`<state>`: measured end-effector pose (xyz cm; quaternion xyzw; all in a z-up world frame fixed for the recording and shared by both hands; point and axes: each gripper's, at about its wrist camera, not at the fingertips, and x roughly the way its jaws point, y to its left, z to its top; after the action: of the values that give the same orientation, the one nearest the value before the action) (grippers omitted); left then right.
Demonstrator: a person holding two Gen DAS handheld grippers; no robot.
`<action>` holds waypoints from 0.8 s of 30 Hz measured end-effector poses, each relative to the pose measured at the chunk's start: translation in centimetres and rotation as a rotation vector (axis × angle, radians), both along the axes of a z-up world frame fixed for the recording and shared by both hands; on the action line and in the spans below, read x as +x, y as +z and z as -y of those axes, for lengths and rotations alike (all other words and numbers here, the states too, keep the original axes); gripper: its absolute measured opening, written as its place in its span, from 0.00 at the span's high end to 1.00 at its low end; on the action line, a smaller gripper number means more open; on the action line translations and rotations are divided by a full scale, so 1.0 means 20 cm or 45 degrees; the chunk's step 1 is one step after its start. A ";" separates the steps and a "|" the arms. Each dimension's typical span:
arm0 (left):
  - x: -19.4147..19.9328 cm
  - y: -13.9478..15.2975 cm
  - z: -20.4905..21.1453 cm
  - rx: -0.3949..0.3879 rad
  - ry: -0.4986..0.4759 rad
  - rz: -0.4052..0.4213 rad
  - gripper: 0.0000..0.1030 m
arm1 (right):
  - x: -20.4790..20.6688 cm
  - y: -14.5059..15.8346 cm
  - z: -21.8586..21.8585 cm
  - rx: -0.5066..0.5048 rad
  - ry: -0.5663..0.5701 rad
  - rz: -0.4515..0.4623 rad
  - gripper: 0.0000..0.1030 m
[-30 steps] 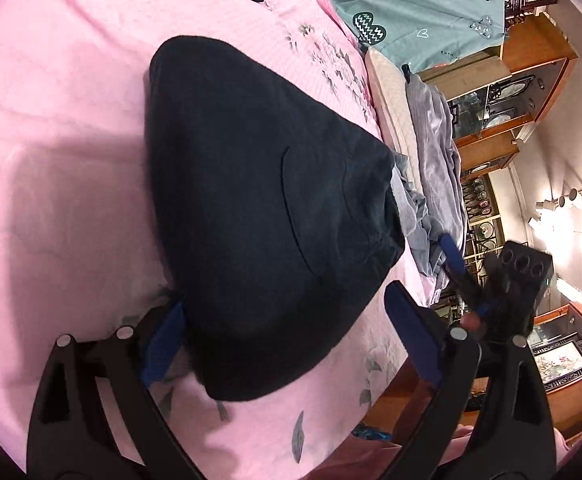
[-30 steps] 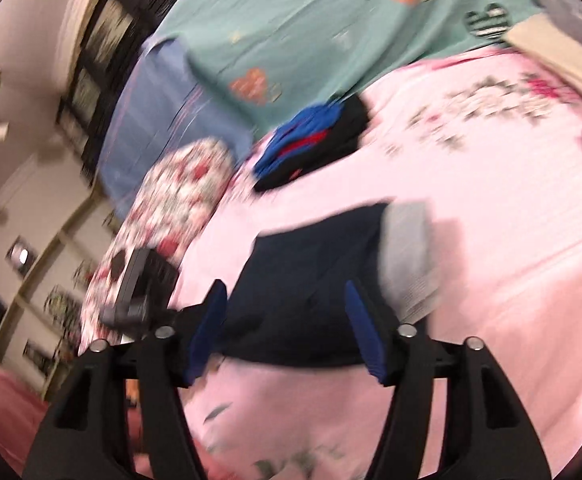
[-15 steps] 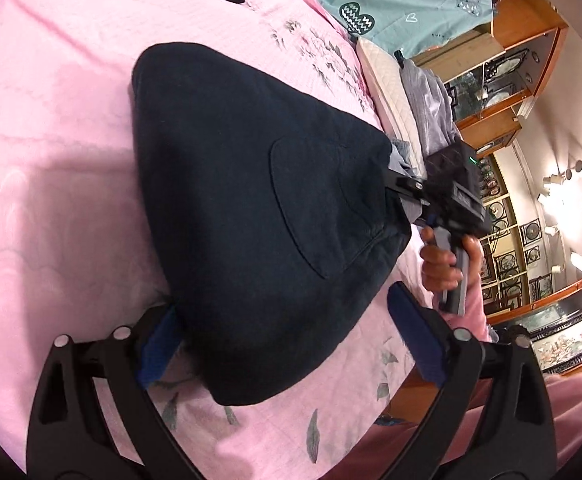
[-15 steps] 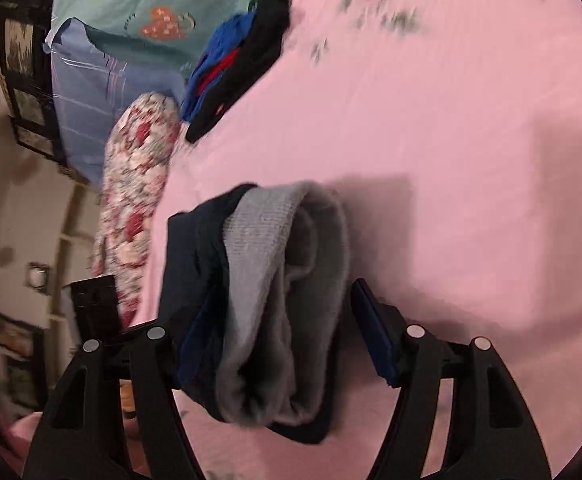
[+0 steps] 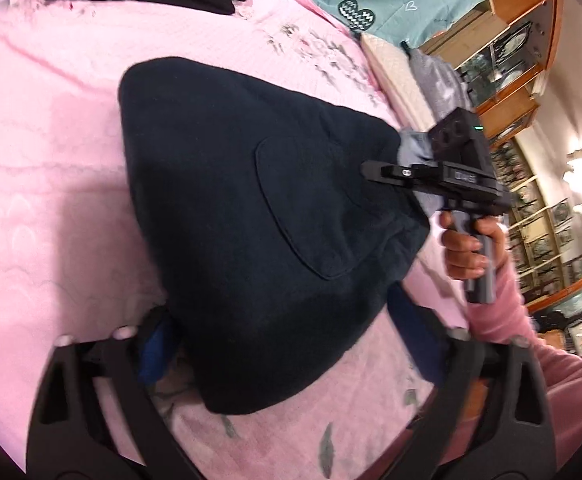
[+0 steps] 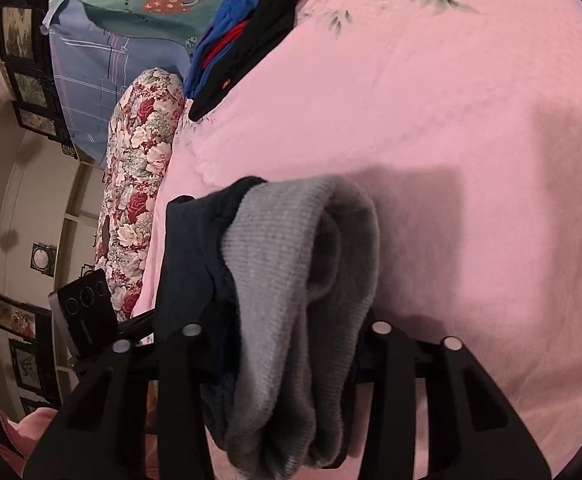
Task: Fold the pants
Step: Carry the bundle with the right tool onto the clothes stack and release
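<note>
Pink bedding covers the bed, where the folded dark pants lie. At their grey waistband, the right tool straddles the fabric, fingers apart. Spread wide, the left tool flanks the near edge.

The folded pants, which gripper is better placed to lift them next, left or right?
Right. The right gripper has the pants at their grey waistband between its jaws; the left gripper only straddles the near edge, jaws wide.
</note>
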<state>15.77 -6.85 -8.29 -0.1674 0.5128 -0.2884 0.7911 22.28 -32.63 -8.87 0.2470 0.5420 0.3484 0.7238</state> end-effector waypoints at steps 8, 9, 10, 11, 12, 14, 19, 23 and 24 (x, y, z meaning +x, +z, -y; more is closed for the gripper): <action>-0.01 0.19 -0.12 0.032 0.060 0.189 0.73 | -0.10 0.26 -0.07 0.064 0.023 0.217 0.68; 0.01 0.24 -0.13 0.054 0.062 0.237 0.73 | -0.09 0.32 -0.09 0.080 0.030 0.259 0.68; 0.04 0.28 -0.15 0.086 0.064 0.290 0.73 | -0.07 0.36 -0.12 0.100 0.034 0.298 0.68; 0.07 0.33 -0.17 0.118 0.062 0.340 0.73 | -0.05 0.40 -0.14 0.111 0.032 0.329 0.68; 0.12 0.37 -0.19 0.154 0.064 0.396 0.73 | -0.01 0.44 -0.16 0.127 0.028 0.371 0.68; 0.23 0.42 -0.26 0.196 0.086 0.463 0.72 | 0.13 0.51 -0.22 0.180 0.020 0.437 0.68; 0.58 0.30 -0.44 0.297 0.108 0.461 0.66 | 0.53 0.41 -0.40 0.223 0.020 0.446 0.67; 0.78 0.01 -0.61 0.319 0.173 0.262 0.47 | 0.82 0.07 -0.52 0.025 -0.043 0.279 0.60; 0.78 -0.03 -0.66 0.282 0.206 0.241 0.38 | 0.86 0.01 -0.51 0.024 -0.066 0.249 0.59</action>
<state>31.30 6.26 -8.89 -0.0922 0.4495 -0.1798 0.8701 39.39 -22.52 -8.77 0.2325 0.4589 0.3572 0.7796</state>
